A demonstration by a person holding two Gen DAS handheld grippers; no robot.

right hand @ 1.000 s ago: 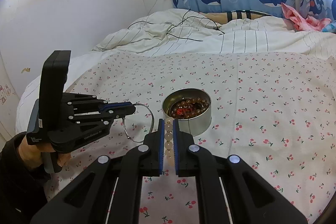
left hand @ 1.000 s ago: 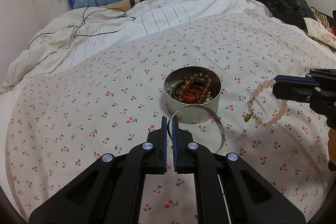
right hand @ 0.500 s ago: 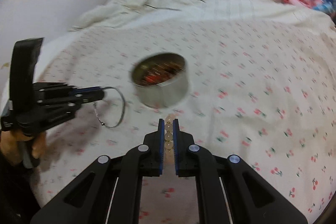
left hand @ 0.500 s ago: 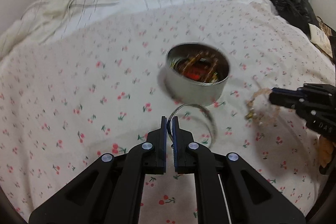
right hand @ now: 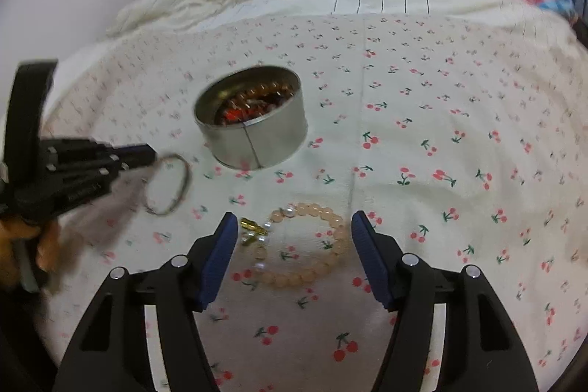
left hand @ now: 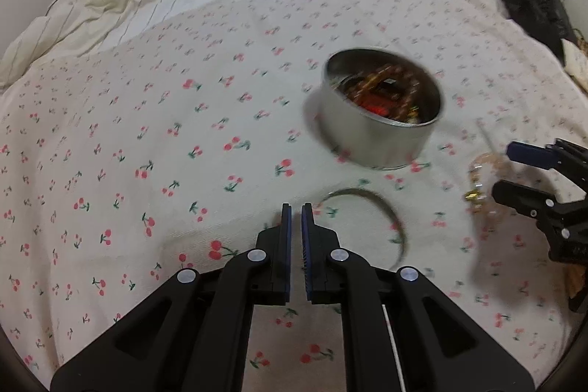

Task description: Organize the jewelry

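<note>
Left wrist view: motion blur is softening most of the frame. The left gripper (left hand: 296,208) is being shown with its jaws nearly together, a thin gap between the blue pads. The silver bangle (left hand: 382,219) is lying just right of the tips; whether it is being pinched cannot be told here, since its near end is hidden behind the right finger. The bangle is a thin metal hoop, smeared by blur. The round metal tin (left hand: 382,120) is sitting beyond it on the cherry-print bedsheet (left hand: 147,142), toward the sheet's right side; its contents are being read only as a red and brown jumble. The right gripper (left hand: 514,171) is being cut off at the right border, and the pale bead bracelet (left hand: 481,182) beside it is heavily blurred.

Right wrist view: the right gripper (right hand: 290,230) is being held wide open, nothing between its blue ribbed pads. The bead bracelet (right hand: 312,245) is lying flat on the bedsheet (right hand: 441,135) between the fingers, touching neither; round peach beads, a few white ones and a small gold charm are being resolved. The tin (right hand: 253,127), smooth-walled with a vertical seam, is standing farther up the sheet, left of centre. The left gripper (right hand: 147,153) is entering from the left, blurred, its tips meeting the bangle (right hand: 169,182); the grip itself is not being resolved.
</note>
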